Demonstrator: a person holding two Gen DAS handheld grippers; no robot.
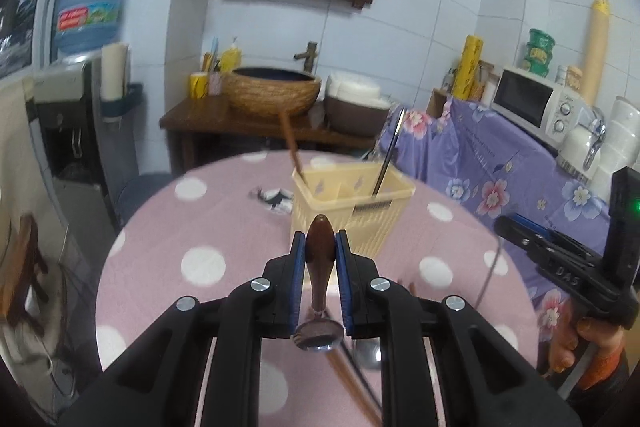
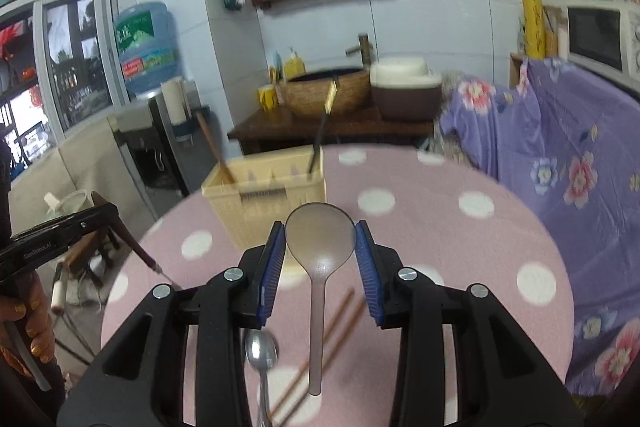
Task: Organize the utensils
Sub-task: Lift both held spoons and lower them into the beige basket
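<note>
While the left wrist cam looks down its own fingers, the left gripper (image 1: 321, 241) is clamped on the brown wooden handle of a small metal-bowled spoon (image 1: 319, 269), held above the pink polka-dot tablecloth (image 1: 224, 227). Just ahead sits the cream plastic utensil caddy (image 1: 352, 209) w/ a wooden stick and a metal utensil standing in it.

Right wrist cam: right gripper (image 2: 320, 241) has its pads set against the bowl edges of a translucent grey plastic ladle-type spoon (image 2: 319, 267), handle pointing back. Below it on the cloth lie brown wooden chopsticks (image 2: 320, 343) & a steel spoon (image 2: 261, 351). Caddy's ahead-left.
</note>
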